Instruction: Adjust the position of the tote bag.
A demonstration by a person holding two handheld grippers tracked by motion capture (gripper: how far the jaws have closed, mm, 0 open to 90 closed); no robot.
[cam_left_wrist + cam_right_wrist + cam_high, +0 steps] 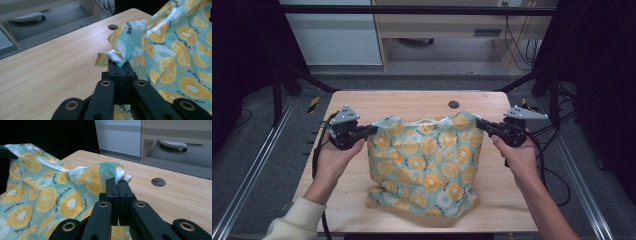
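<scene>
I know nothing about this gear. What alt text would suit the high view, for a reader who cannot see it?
A person's two hands hold up a teal cloth printed with orange slices, each top corner pinched by a handheld gripper, left gripper and right gripper. The cloth's lower edge rests crumpled on a light wooden table.

Cloth (427,160) print lettering illegible.

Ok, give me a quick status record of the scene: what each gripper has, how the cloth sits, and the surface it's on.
left gripper: shut on the cloth's upper left corner
right gripper: shut on the cloth's upper right corner
cloth: teal with an orange-slice print, top edge lifted and stretched between the grippers, lower part bunched on the table
table: light wood, round hole near the far edge
hands: one on each gripper, reaching in from the near side
</scene>
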